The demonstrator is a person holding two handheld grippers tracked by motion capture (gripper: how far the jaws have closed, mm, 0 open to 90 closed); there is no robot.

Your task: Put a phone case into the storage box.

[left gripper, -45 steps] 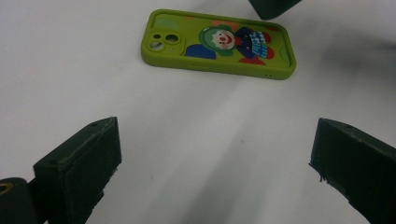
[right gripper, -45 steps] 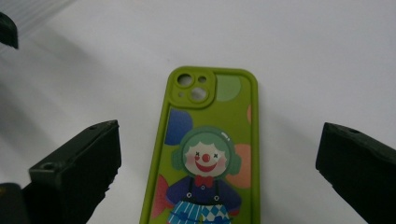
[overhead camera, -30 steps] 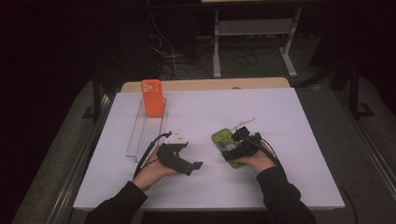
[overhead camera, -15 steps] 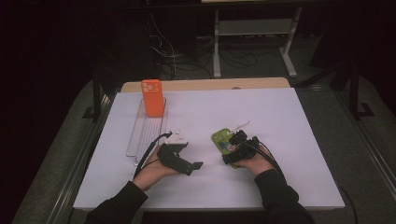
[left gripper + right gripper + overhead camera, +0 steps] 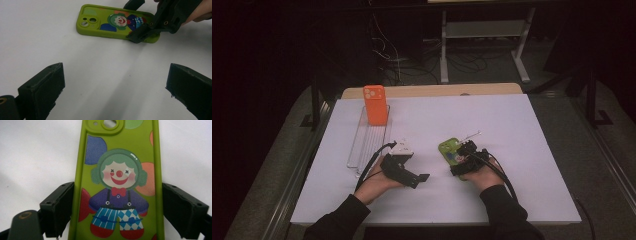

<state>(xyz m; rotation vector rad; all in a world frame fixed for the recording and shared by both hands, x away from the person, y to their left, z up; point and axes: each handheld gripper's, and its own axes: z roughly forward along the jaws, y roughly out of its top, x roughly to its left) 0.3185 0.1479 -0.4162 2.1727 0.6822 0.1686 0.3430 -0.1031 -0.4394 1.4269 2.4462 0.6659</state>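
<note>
phone cases: 2, green (image 5: 120, 182), orange (image 5: 375, 104) | clear tray (image 5: 362, 150): 1 | left gripper (image 5: 115, 95): wide, empty | right gripper (image 5: 117, 212): straddling green case, contact unclear

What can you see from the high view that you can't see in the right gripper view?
High view alone: an orange phone case standing in a clear tray on the white table, the left claw, and the person's hands and sleeves.

Right gripper view alone: the clown picture close up, with red nose, bow tie and striped trousers, and a black jaw on each long side of the case.

Both: the green phone case, lying flat on the table, and the right claw.
</note>
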